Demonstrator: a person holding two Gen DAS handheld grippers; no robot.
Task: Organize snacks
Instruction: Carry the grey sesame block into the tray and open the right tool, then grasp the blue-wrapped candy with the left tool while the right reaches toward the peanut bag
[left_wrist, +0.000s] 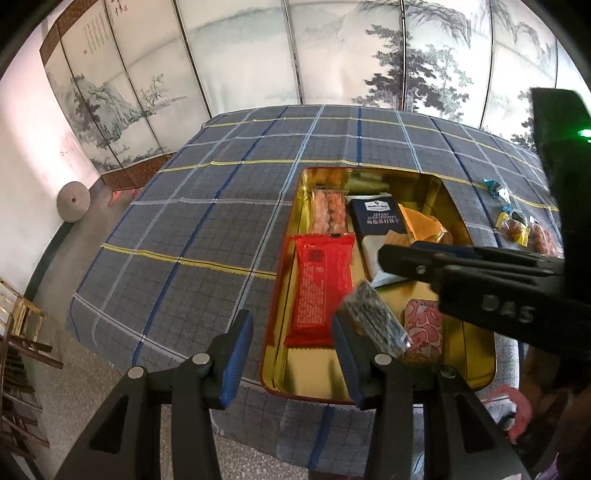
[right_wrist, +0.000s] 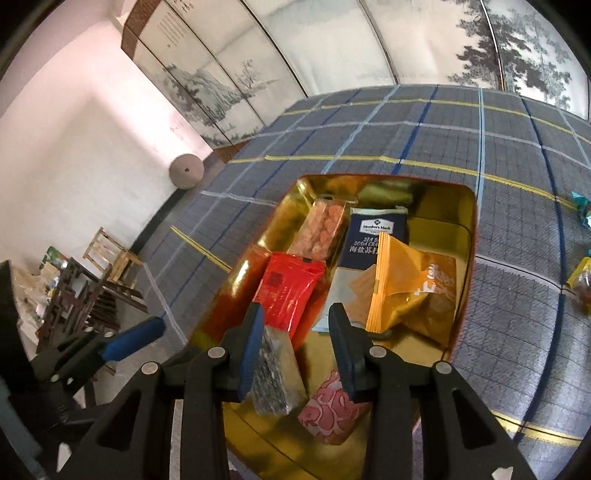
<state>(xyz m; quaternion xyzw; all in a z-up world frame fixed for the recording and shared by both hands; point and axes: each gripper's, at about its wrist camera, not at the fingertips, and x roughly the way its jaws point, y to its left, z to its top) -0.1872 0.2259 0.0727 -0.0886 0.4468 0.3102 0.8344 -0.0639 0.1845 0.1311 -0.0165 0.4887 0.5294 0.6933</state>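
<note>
**Both claws spread over the gold tin**

Left gripper (left_wrist: 291, 354): jaws wide apart, nothing between them. Its right finger (left_wrist: 345, 354) sits at the near rim of the gold tin (left_wrist: 476, 373); whether it touches the dark speckled packet (left_wrist: 376, 317) just beyond its tip cannot be told. Red packet (left_wrist: 321, 284) lies ahead, between the two fingers' lines of sight.

Right gripper (right_wrist: 295, 343): jaws also wide, gripping nothing. The speckled packet (right_wrist: 275, 373) lies against the inner face of its left finger (right_wrist: 253, 350), tilted, resting in the tin; no pinch, since the right finger stands well apart. Pink-and-white packet (right_wrist: 328, 410) sits under and just beside the right finger.

Ahead of the right claw, inside the tin (right_wrist: 465, 229): red packet (right_wrist: 291, 291), clear pack of orange-pink pieces (right_wrist: 321, 229), navy cracker pack (right_wrist: 376, 236), orange packet (right_wrist: 410, 291).

Off to the left claw's far right, on the plaid cloth (left_wrist: 207, 221): loose wrapped snacks (left_wrist: 517, 225), outside the tin, well apart from both claws.
</note>
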